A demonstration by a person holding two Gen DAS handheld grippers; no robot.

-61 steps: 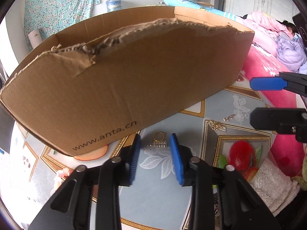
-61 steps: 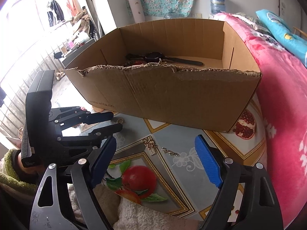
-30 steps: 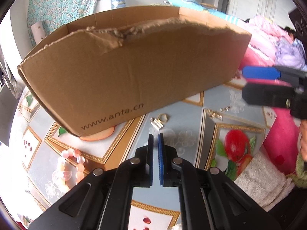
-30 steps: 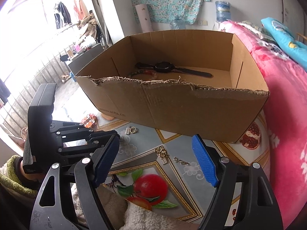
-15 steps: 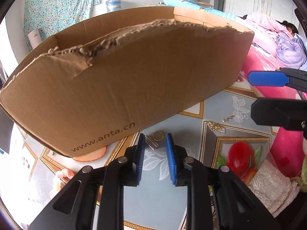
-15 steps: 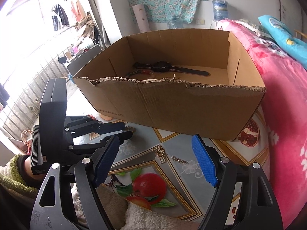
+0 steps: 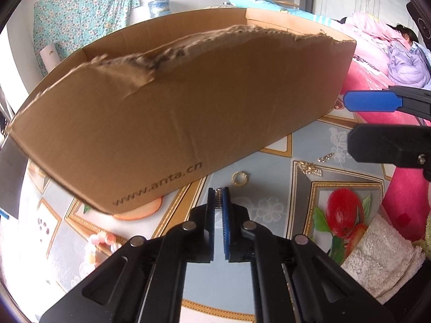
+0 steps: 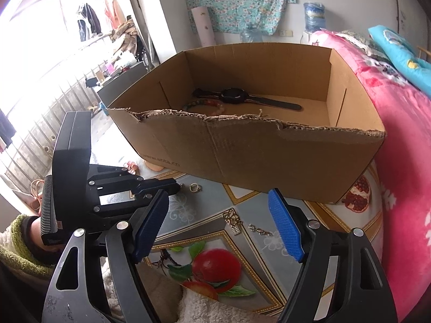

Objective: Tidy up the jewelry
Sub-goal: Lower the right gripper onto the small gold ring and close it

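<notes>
My left gripper (image 7: 218, 196) points down at the patterned tablecloth and is shut on the sparkly bar of a small earring. The earring's gold ring (image 7: 239, 179) lies just beyond the tips, close to the front wall of the cardboard box (image 7: 161, 123). The right wrist view shows the same ring (image 8: 194, 187) at the left gripper's (image 8: 176, 187) tip. My right gripper (image 8: 216, 195) hangs open over the cloth with nothing between its pads. Below it lie a gold pendant (image 8: 233, 222) and a short chain piece (image 8: 260, 230). Inside the box (image 8: 256, 156) are a black watch (image 8: 237, 95) and a bead bracelet (image 8: 204, 105).
A pink bead bracelet (image 7: 99, 242) lies on the cloth left of the left gripper. A white towel (image 7: 382, 253) covers the near right corner. A pink blanket (image 8: 404, 134) rises along the right side. The box stands across the far side of the cloth.
The left jaws stood a little apart around the earring half a second ago and have now closed on its bar. The right gripper has kept still and open.
</notes>
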